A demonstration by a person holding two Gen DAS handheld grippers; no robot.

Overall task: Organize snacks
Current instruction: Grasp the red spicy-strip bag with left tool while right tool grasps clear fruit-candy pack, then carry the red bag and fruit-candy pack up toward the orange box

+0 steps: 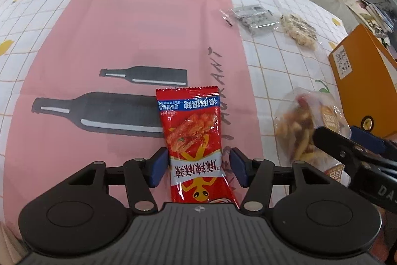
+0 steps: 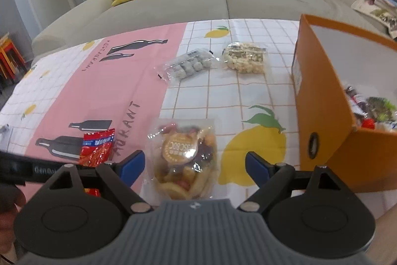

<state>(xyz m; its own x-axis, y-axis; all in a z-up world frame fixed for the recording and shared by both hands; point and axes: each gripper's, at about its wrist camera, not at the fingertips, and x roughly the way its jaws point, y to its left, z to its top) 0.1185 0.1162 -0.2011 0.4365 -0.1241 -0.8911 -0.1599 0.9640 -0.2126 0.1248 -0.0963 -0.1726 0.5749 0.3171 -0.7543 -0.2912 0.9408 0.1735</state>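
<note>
Red spicy snack packet [image 1: 196, 143] lies lengthwise between our left gripper [image 1: 197, 167] pads, both spread apart. Our right gripper [image 2: 194, 167] gapes around the mixed-chip bag [image 2: 184, 158].

Black linkage arms, blue fingers [image 1: 157, 167], silver pivot screws, ribbed grey housing.

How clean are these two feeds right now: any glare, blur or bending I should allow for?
Left wrist view: sharp centre, glare streaks on the red snack packet between the open left tool; table edges bow strongly. Right wrist view: softer overall, orange box slightly smeared, a bright reflection on the clear mixed-snack bag ahead of the open right tool.
</note>
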